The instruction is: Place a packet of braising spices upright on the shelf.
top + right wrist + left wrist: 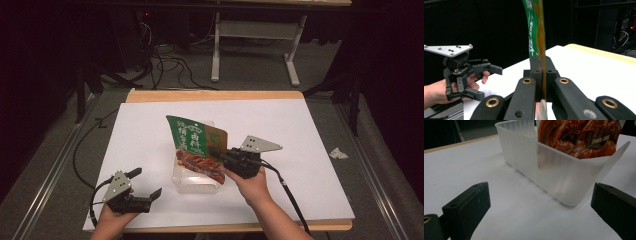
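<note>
Green snack pouch, one, pinched by right gripper over one plastic tub; left gripper fingers wide open, empty.

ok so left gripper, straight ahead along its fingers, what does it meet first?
Most likely the clear plastic tub: the left gripper is open and the tub's near corner sits ahead between its fingers, bare white table before it. The snack bag stands inside.

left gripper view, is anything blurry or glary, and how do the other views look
Left gripper view: the black jaws are soft, the translucent plastic tub sharp, and the glossy red food pouch shows glare. High view: the white table sheet is bright and its surroundings dark. Right gripper view: black background.
</note>
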Demonstrator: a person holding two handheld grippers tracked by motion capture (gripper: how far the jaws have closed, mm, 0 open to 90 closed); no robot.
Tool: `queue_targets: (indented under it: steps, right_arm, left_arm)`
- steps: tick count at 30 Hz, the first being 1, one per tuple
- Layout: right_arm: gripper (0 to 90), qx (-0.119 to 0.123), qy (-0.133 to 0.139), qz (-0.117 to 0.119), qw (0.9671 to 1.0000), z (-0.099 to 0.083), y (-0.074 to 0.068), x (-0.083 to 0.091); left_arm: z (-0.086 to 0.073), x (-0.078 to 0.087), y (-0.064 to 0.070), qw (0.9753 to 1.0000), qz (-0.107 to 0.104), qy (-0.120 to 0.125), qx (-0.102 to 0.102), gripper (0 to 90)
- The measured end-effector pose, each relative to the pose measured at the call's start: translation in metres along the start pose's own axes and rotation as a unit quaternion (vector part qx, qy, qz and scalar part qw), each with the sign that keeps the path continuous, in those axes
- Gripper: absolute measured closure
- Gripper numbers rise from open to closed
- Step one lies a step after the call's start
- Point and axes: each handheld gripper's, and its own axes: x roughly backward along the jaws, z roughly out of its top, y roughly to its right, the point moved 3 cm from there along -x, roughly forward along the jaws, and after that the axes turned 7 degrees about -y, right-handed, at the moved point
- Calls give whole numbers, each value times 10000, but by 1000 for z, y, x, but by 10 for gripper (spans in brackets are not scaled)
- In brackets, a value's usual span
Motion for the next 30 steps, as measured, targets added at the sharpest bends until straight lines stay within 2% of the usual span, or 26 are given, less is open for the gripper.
queue_targets:
  steps: [4, 5, 8, 12, 21, 30]
  right_arm:
    - [900, 34, -8, -6, 10000, 0, -2, -1]
    - [900, -26, 20, 68, 10000, 1, -3, 1]
    - [900, -11, 71, 92, 9999, 2, -5, 3]
    - [900, 6, -51, 19, 10000, -2, -3, -1]
    - [900, -123, 58, -16, 9999, -1, -1, -6]
    - [900, -123, 66, -125, 9998, -5, 2, -11]
  left_arm:
    - [0, 0, 0, 10000, -3, 10, 8, 29]
    - [0, 0, 1, 10000, -7, 6, 10, 29]
    - [0, 0, 1, 10000, -17, 11, 10, 29]
    - [0, 0, 0, 10000, -18, -4, -5, 29]
    - [1, 1, 0, 10000, -15, 27, -4, 29]
    - [1, 1, 0, 10000, -9, 20, -14, 29]
